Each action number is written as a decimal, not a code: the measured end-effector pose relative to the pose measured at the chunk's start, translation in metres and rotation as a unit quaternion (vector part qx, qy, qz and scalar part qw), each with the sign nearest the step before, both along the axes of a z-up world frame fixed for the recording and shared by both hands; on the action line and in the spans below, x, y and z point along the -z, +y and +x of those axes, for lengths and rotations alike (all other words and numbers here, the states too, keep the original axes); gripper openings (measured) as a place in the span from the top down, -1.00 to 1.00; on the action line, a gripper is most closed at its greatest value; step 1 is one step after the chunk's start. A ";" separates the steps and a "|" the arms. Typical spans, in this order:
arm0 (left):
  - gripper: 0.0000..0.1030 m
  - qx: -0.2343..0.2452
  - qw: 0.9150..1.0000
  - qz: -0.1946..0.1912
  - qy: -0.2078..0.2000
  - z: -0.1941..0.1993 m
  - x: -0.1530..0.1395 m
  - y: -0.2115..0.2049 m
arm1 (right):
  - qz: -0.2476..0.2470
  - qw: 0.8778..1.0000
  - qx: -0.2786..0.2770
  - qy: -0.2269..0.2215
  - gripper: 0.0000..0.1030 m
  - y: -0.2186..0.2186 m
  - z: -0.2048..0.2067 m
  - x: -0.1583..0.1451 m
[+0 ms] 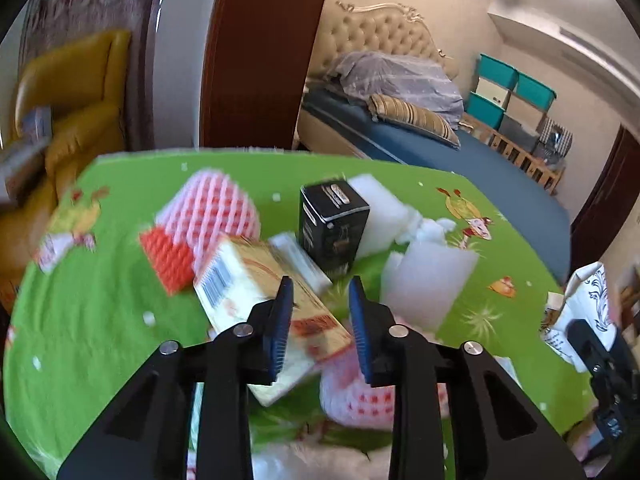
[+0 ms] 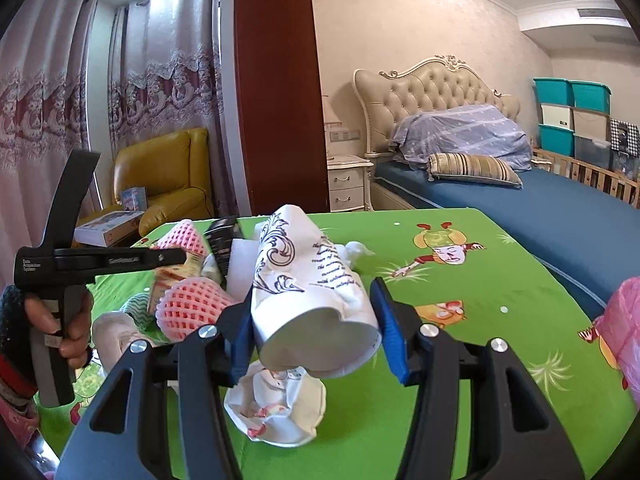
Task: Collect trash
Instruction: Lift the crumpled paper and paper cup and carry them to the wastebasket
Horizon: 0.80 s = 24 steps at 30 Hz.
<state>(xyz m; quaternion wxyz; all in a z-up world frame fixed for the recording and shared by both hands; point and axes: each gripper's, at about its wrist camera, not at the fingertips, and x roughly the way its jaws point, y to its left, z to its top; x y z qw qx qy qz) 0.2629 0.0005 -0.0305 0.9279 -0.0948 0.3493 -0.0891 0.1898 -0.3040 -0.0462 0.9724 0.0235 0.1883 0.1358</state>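
On a green cartoon-print table (image 2: 500, 264), the left gripper (image 1: 320, 300) is hovering with jaws parted and empty over a heap of trash: pink foam fruit nets (image 1: 216, 208), a yellow carton (image 1: 256, 292), a black box (image 1: 334, 224) and white foam blocks (image 1: 428, 280). Right of the heap, the right gripper (image 2: 316, 312) is clamping a printed paper cup (image 2: 308, 292). Light and crushable, the cup looks best held gently around its mid-wall, above a crumpled paper wad (image 2: 276, 412).

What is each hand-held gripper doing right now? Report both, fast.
Left hand-held gripper: open, holding nothing, above the yellow box.
Right hand-held gripper: closed on the paper cup.
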 end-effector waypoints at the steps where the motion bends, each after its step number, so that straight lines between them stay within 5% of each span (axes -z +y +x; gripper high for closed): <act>1: 0.22 -0.002 1.000 -0.002 -0.004 -0.004 0.000 0.002 | 0.001 1.000 0.000 0.001 0.00 -0.001 -0.001 0.001; 5: -0.21 0.007 0.999 0.003 -0.033 -0.027 -0.009 -0.005 | 0.005 1.000 0.001 0.002 0.00 -0.006 0.000 0.004; 15: -0.23 0.114 0.987 0.062 -0.090 -0.086 -0.007 -0.089 | 0.004 0.999 0.051 -0.009 0.00 -0.050 -0.014 -0.001; 18: -0.24 0.161 0.981 0.080 -0.079 -0.091 0.007 -0.124 | 0.007 0.998 0.067 -0.010 0.00 -0.066 -0.022 -0.001; 22: -0.63 0.178 0.981 0.076 -0.035 -0.082 0.029 -0.149 | 0.008 0.997 0.081 -0.011 0.00 -0.080 -0.031 0.002; 24: -0.63 0.175 0.982 0.076 -0.015 -0.075 0.039 -0.157 | 0.012 0.996 0.085 -0.008 0.00 -0.084 -0.033 0.004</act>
